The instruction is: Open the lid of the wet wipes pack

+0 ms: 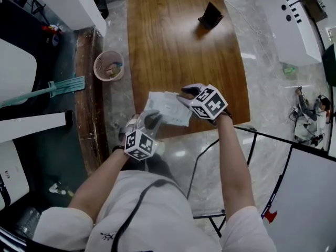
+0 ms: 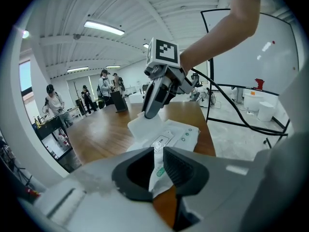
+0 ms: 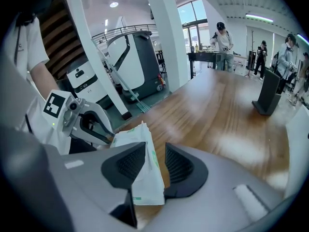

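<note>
The white wet wipes pack [image 1: 168, 108] with green print hangs in the air over the near edge of the wooden table [image 1: 178, 35], between my two grippers. My left gripper [image 1: 149, 121] is shut on the pack's near end; in the left gripper view the flat seam [image 2: 157, 170] is pinched between both pads. My right gripper [image 1: 185, 94] reaches over the far end. In the right gripper view the pack's edge [image 3: 140, 163] stands between the jaws against the left pad, with a gap at the other pad. The pack's label flap [image 2: 161, 140] lies flat on top.
A black stand [image 1: 210, 16] sits at the table's far end. A pink basket [image 1: 108, 65] and a teal mop [image 1: 58, 88] lie on the floor to the left. A black-framed white board [image 1: 299, 193] stands at the right. People stand far off in the room.
</note>
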`<action>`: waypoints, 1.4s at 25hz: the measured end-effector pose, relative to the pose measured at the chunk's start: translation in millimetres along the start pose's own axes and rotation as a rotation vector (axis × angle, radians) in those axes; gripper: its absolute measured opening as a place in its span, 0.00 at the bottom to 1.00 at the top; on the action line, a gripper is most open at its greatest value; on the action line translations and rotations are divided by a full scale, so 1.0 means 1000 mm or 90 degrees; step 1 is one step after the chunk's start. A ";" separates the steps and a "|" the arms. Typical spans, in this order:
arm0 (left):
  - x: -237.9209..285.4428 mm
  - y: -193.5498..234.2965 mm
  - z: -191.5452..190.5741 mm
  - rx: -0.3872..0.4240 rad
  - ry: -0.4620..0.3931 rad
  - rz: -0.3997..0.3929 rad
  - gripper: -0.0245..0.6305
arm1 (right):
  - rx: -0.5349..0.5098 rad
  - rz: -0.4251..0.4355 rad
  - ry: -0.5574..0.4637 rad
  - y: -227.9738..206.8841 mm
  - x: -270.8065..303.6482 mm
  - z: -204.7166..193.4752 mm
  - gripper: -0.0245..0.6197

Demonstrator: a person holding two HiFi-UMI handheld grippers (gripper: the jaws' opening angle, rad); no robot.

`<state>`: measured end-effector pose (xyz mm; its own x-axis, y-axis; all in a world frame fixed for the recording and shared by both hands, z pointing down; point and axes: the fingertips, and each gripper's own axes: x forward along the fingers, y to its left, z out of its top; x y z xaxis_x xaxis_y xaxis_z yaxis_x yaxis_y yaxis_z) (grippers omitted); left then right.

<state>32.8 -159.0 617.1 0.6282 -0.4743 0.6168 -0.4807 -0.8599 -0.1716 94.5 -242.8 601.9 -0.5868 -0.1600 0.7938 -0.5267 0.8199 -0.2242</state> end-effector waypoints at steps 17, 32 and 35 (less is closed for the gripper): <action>-0.009 0.013 0.005 -0.045 -0.004 0.030 0.12 | 0.056 -0.059 -0.062 -0.008 0.003 -0.007 0.21; -0.032 0.019 0.019 -0.120 -0.033 0.076 0.09 | 0.103 -0.114 -0.176 0.016 -0.030 -0.006 0.21; -0.041 0.021 0.027 -0.159 -0.056 0.084 0.07 | 0.125 -0.126 -0.221 0.025 -0.043 -0.004 0.21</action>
<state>13.8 -162.7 567.8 0.5957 -0.6027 0.5309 -0.6906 -0.7219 -0.0447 109.2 -213.4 564.6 -0.6169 -0.5064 0.6025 -0.7369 0.6404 -0.2163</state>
